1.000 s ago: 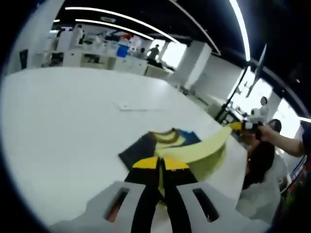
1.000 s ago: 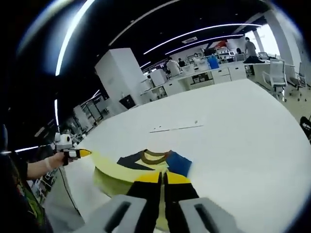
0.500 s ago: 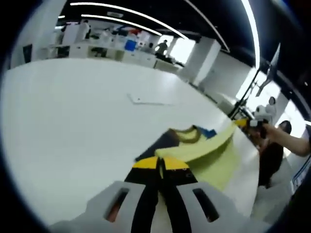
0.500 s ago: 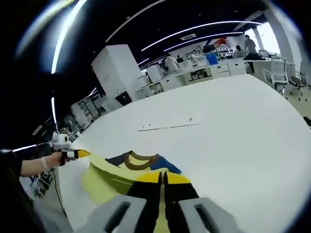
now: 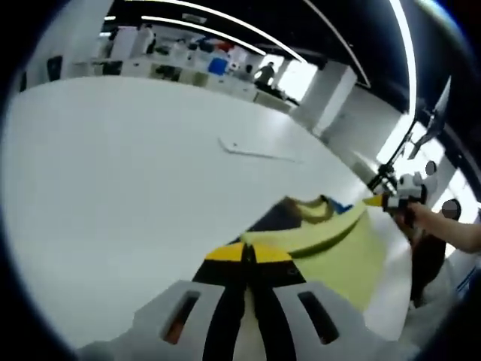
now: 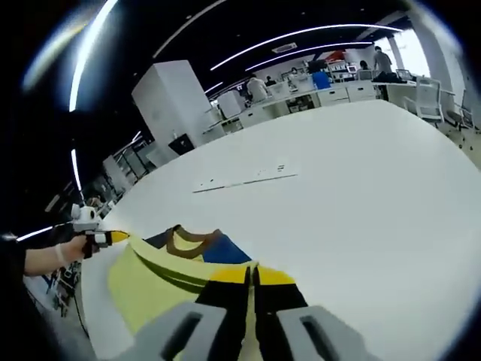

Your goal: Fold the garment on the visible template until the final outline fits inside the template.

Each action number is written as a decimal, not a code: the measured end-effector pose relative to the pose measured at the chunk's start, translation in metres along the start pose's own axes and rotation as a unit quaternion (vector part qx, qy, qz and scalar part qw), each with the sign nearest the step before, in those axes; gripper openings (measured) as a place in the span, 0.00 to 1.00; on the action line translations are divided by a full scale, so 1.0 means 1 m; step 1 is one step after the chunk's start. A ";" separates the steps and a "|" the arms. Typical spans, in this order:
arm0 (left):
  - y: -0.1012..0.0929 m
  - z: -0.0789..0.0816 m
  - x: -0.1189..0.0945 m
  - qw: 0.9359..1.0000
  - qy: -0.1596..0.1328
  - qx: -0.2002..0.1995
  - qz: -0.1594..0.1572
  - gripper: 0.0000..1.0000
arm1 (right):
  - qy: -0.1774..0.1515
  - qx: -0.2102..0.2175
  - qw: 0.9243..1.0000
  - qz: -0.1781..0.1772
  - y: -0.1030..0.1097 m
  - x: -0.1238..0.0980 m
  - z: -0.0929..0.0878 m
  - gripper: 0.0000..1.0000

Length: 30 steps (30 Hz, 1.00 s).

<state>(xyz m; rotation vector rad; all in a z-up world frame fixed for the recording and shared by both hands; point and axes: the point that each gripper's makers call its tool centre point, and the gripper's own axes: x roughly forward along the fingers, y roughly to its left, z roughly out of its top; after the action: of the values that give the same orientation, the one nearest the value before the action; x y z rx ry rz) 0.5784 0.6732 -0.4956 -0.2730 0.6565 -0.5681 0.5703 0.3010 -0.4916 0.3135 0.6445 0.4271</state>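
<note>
Both tools (image 5: 249, 253) (image 6: 253, 274) — clamped on garment (image 6: 150, 282)

Long white ceiling light strips (image 5: 225, 26) glare overhead; the matte white table (image 6: 361, 188) glows evenly; edges bend and blur.

Loads of bare white desk (image 5: 113, 165) ahead and to either side, easy passing. Only stuff in the way: the lifted yellow garment (image 6: 161, 278) stretched between both tools, plus a thin flat strip (image 6: 242, 177) lying farther out.

Left hand-held gripper (image 5: 249, 254) black jaws, yellow tips, grey body
</note>
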 end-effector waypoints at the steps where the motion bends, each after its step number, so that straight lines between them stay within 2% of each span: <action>1: 0.000 0.003 -0.001 1.000 -0.011 0.000 0.002 0.00 | -0.003 0.001 1.000 0.002 0.000 0.000 0.001 0.00; 4: -0.002 0.018 -0.004 0.999 -0.045 -0.007 0.000 0.00 | -0.026 0.002 1.000 0.011 0.006 -0.001 0.014 0.00; 7: 0.011 0.017 0.004 0.999 -0.041 0.010 0.019 0.00 | -0.032 0.012 0.999 0.013 0.002 0.004 0.013 0.00; 8: 0.019 0.014 0.010 0.999 -0.038 -0.008 0.024 0.00 | -0.030 0.024 0.999 0.011 -0.002 0.010 0.009 0.00; 10: 0.018 0.012 0.012 0.998 -0.046 -0.033 0.028 0.00 | -0.032 0.030 0.999 0.006 -0.005 0.016 0.008 0.00; 13: 0.027 0.013 0.022 0.998 -0.043 -0.030 0.037 0.00 | -0.032 0.033 0.999 0.003 -0.003 0.018 0.006 0.00; 15: 0.029 0.019 0.022 0.997 -0.054 -0.034 0.036 0.00 | -0.035 0.035 0.999 0.002 -0.006 0.020 0.005 0.00; 19: 0.035 0.015 0.028 0.998 -0.047 -0.032 0.041 0.00 | -0.025 0.041 0.999 -0.001 -0.009 0.023 -0.002 0.00; 20: 0.032 0.015 0.027 0.998 -0.044 -0.031 0.044 0.00 | -0.024 0.040 0.999 -0.002 -0.008 0.024 -0.003 0.00; 24: 0.037 0.006 0.031 0.998 -0.034 -0.028 0.049 0.00 | -0.015 0.036 0.999 -0.007 -0.014 0.030 -0.010 0.00; 30: 0.040 0.004 0.035 0.998 -0.026 -0.013 0.051 0.00 | -0.005 0.030 0.999 -0.010 -0.016 0.032 -0.014 0.00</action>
<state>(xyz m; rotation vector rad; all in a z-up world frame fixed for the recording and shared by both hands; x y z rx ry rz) 0.6198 0.6858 -0.5265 -0.2766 0.6240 -0.4529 0.5890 0.3039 -0.5249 0.3658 0.6507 0.3864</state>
